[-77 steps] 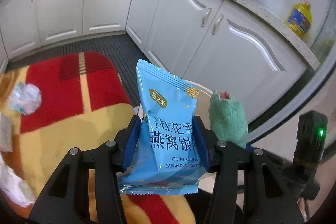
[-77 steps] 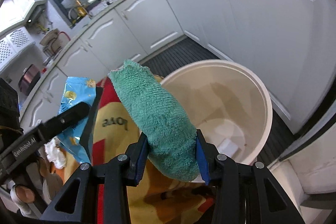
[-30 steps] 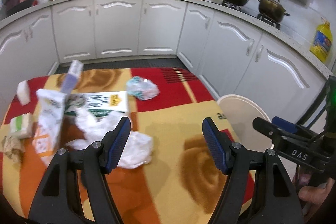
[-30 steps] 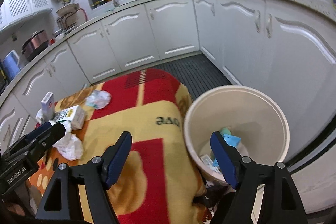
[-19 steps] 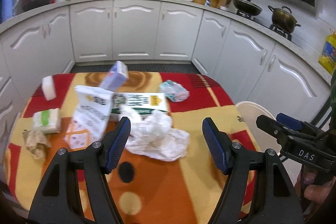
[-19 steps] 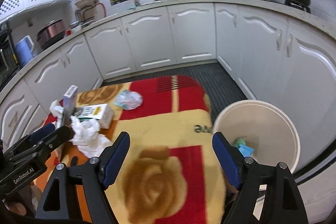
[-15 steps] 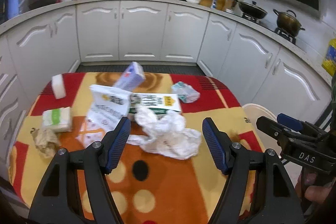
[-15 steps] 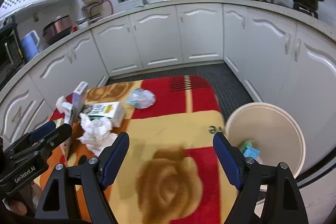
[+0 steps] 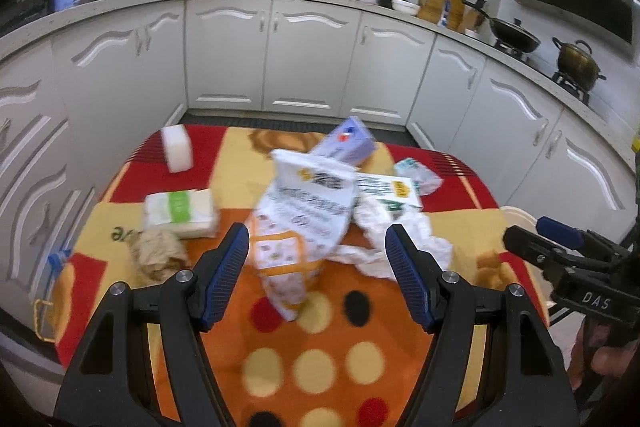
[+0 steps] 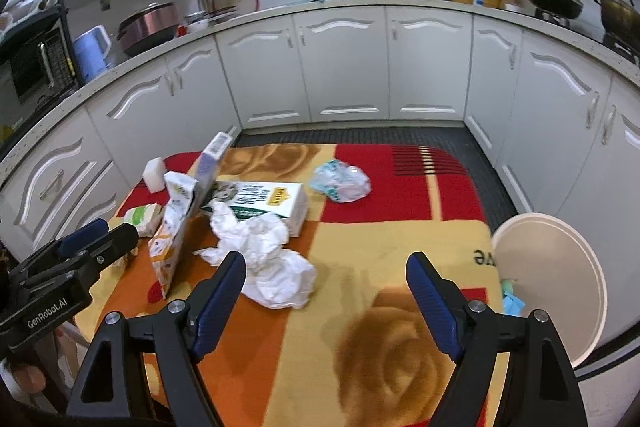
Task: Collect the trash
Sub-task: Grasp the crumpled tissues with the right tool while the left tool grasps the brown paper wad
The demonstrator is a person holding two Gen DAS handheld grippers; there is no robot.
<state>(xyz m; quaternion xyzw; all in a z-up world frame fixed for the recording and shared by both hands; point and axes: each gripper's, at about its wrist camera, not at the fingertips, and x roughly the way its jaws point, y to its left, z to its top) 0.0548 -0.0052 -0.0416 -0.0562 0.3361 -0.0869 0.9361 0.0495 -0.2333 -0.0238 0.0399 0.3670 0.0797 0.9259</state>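
Observation:
Trash lies on the patterned tablecloth (image 9: 320, 367): a crumpled white tissue (image 10: 276, 267), an upright printed white bag (image 9: 304, 219), a purple carton (image 9: 346, 143), a flat green-and-white box (image 10: 260, 199), a bluish wrapper ball (image 10: 340, 181), a green tissue pack (image 9: 180, 207), a white block (image 9: 176, 149) and brown crumpled paper (image 9: 158, 255). My left gripper (image 9: 316, 239) hovers open before the bag. My right gripper (image 10: 326, 263) is open and empty above the cloth, right of the tissue. The cream bin (image 10: 560, 267) stands off the table's right edge.
White cabinets (image 10: 344, 67) ring the table on the far, left and right sides, with a dark floor strip (image 10: 360, 137) between. Inside the bin lie blue and green scraps (image 10: 510, 295). A hand (image 9: 608, 363) holds the right gripper at the far right.
Both grippers, which held a blue packet and a green cloth over the bin, are now empty and have swung left toward the trash pile. The right jaws opened slightly wider.

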